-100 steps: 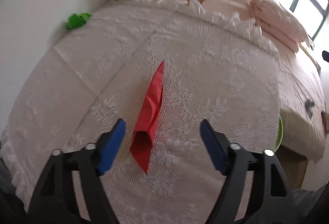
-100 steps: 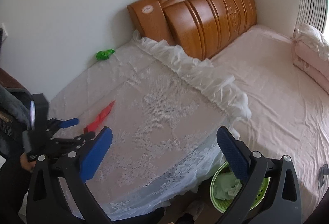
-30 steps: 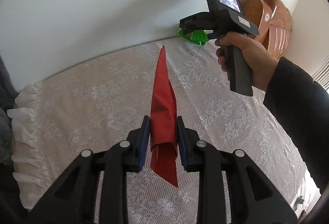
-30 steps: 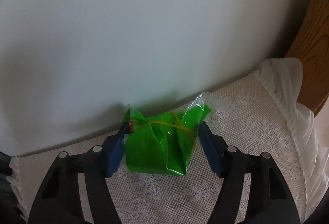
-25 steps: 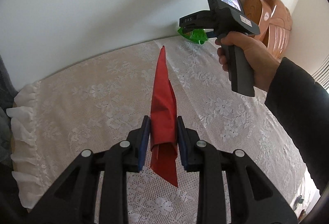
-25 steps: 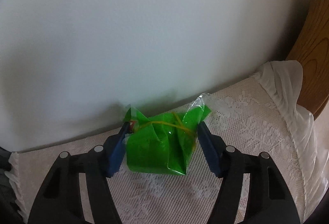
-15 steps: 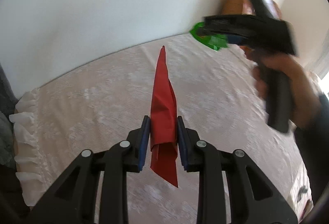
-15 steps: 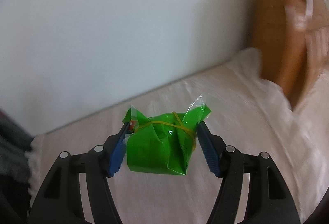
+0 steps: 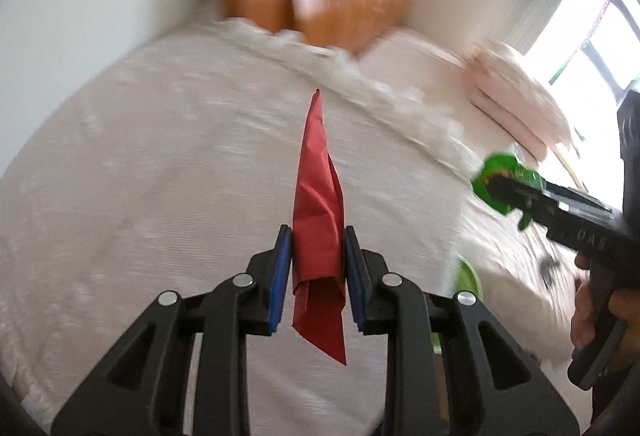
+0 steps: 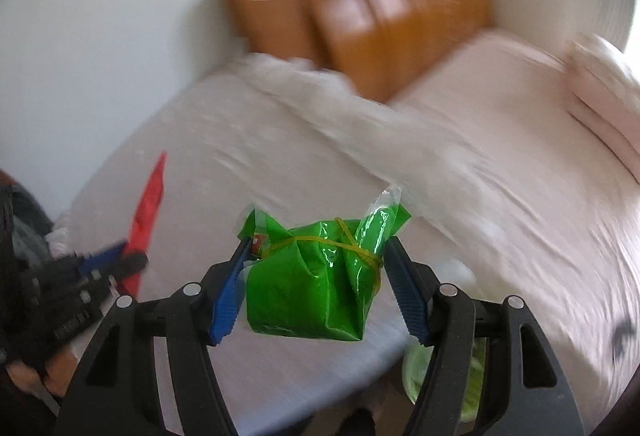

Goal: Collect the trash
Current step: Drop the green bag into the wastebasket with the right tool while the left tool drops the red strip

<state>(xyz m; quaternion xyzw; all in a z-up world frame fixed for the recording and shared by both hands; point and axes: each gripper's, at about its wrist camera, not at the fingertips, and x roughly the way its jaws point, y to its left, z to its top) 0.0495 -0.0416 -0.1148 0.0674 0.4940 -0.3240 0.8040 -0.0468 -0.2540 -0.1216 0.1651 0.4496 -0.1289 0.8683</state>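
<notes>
Left wrist view: left gripper clamping near-shut on the long red folded foil wrapper close to its wide end, pointed tip sticking out forward above the white lace-covered table; looking feather-light, thin and creasing easily, so gripping the thicker folded end and not the tip. Right wrist view: right gripper pinching both sides of the crumpled green plastic bag tied with a yellow rubber band, also held in the air, looking light, soft and slick, likely best squeezed across the bunched middle. Heading presumably for the green bin below the table edge; only blurred white characters showing on the right gripper body, not readable for sure, nothing legible on either piece.
</notes>
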